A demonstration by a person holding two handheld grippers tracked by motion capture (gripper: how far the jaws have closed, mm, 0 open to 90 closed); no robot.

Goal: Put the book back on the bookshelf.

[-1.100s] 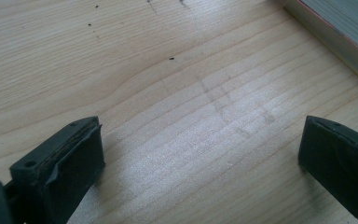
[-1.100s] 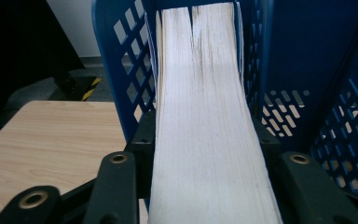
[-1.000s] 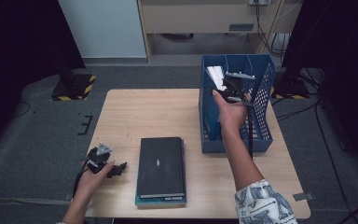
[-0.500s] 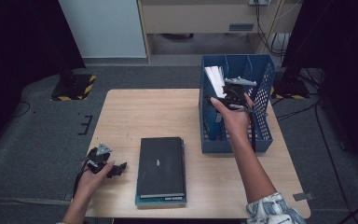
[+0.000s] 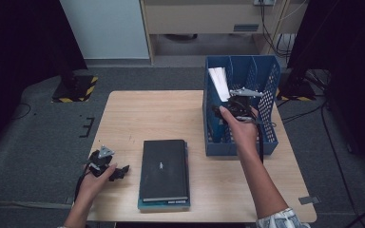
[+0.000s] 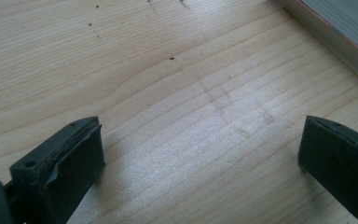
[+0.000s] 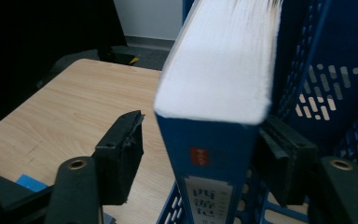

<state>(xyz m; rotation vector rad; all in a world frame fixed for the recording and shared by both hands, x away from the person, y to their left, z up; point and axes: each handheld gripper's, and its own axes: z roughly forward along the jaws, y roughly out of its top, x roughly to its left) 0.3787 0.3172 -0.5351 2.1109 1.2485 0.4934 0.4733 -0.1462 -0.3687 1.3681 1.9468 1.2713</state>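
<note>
- Pale wooden table (image 5: 161, 114) bears a blue perforated plastic file rack (image 5: 268, 99) at 2 o'clock
- Blue-spined white-paged book (image 7: 216, 88) stands upright there, spine between right gripper (image 7: 200, 154) jaws, just closing, left pad apart
- Left gripper (image 6: 200, 154) released, at 8 o'clock

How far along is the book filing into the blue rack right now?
One blue-spined book already stands in the blue plastic file rack. The right gripper straddles it, jaws just closing, left pad not touching. Left gripper rests open on the wooden table. The black book stack remains.
</note>
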